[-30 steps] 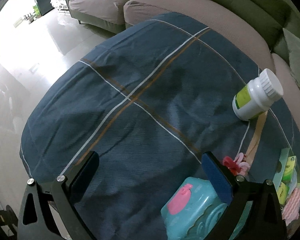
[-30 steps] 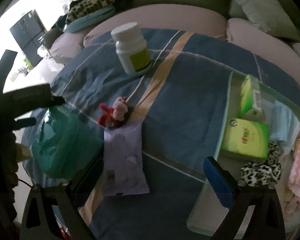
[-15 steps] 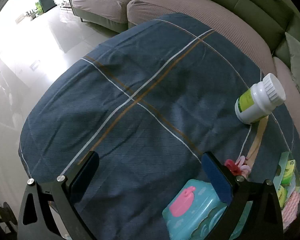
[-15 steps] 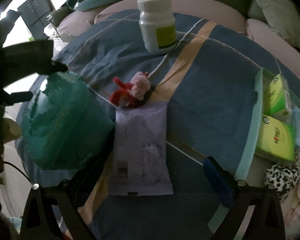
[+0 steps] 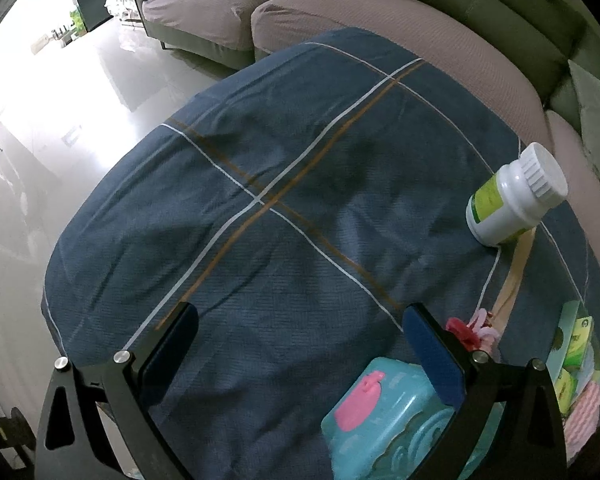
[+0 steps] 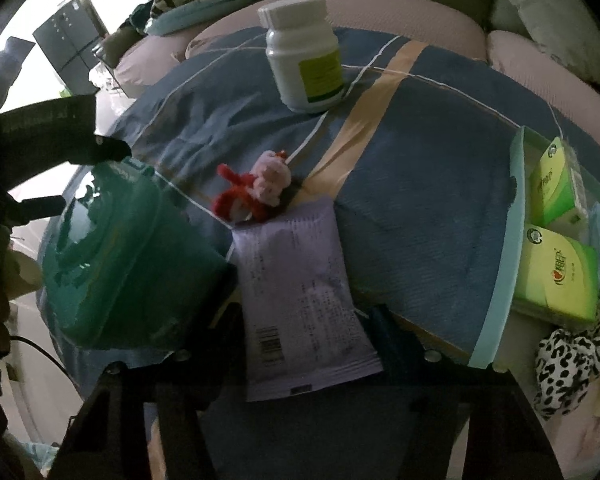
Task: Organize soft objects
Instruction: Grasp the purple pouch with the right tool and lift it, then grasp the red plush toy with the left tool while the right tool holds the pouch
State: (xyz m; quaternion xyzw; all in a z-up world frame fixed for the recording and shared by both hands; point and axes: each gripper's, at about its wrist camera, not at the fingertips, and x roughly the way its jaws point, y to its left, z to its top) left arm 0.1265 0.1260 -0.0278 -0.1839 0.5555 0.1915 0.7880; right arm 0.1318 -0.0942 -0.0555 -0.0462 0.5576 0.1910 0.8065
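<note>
While flat — pouch (image 6: 300,300) lengthwise toward bottle (image 6: 306,54)

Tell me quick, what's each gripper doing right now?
Left gripper: open, holding nothing.
Right gripper: closing around the purple packet, not yet clamped.

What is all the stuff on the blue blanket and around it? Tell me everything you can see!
blanket: one, dark blue with white and tan stripes, spread over the table
bottle: one, white with a green label, upright at the far side
plush toy: one, red and pink, mid-blanket
packet: one, pale purple, flat, just below the toy
wipes pack: one, teal with a pink lid, near edge
tray: one, light green, at the right
tissue packs: two, green, in the tray
spotted plush: one, black and white, in the tray
sofa: one, green and beige, behind
left gripper: black, open, over bare blanket
right gripper: black, jaws closing around the packet
</note>
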